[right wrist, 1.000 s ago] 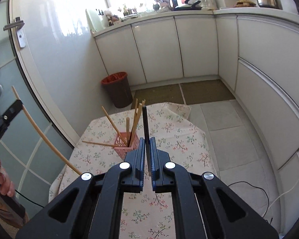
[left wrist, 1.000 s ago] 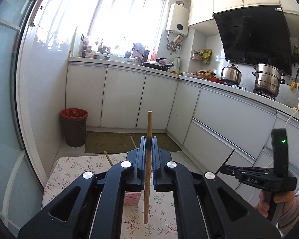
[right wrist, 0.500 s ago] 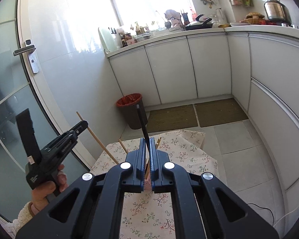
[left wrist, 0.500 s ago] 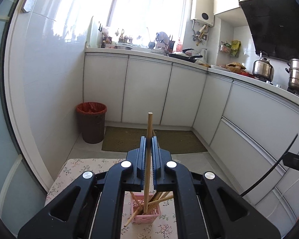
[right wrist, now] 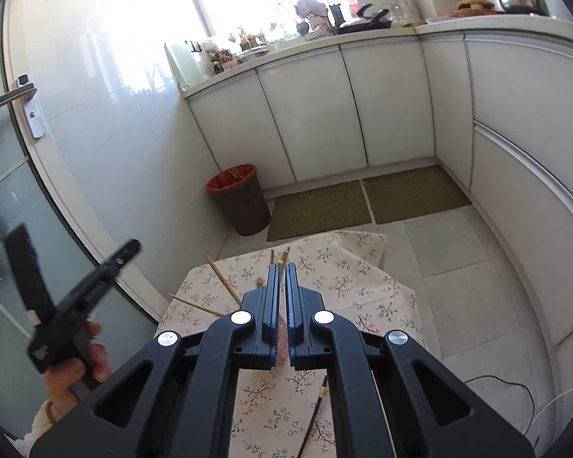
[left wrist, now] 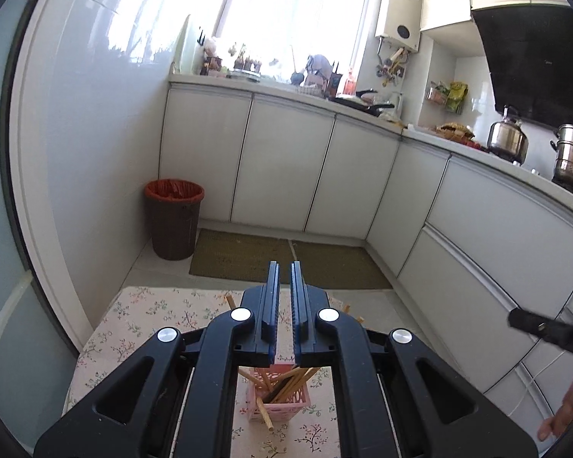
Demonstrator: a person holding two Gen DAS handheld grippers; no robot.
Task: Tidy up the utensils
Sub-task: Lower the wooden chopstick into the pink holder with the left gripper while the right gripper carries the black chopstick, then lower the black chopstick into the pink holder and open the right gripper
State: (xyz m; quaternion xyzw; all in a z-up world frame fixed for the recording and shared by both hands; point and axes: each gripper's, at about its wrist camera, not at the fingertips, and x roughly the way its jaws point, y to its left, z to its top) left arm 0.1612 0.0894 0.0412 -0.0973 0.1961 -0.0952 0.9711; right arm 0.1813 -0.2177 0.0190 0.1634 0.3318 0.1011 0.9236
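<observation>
A pink basket [left wrist: 286, 406] stands on the floral tablecloth [left wrist: 145, 316] and holds several wooden chopsticks [left wrist: 290, 381] and a dark one. My left gripper [left wrist: 285, 265] hangs above it, jaws nearly together with nothing between them. My right gripper [right wrist: 281, 265] is shut and empty over the same basket [right wrist: 282, 334], which shows as a pink sliver through the gap. Wooden chopsticks [right wrist: 221, 278] lean out to the left. A black chopstick [right wrist: 315, 420] lies on the cloth under the right gripper. Each gripper shows in the other's view: left gripper [right wrist: 133, 244], right gripper [left wrist: 546, 330].
A brown bin with a red liner [left wrist: 174, 225] stands on the floor by the wall. Two mats [right wrist: 363, 202] lie before the white cabinets [left wrist: 286, 168]. A glass door [right wrist: 4, 198] is at the left. A cable [right wrist: 508, 385] runs on the floor at the right.
The wooden chopstick is gone from my left jaws, and that gripper now sits over the basket. The black chopstick no longer sticks up from my right jaws.
</observation>
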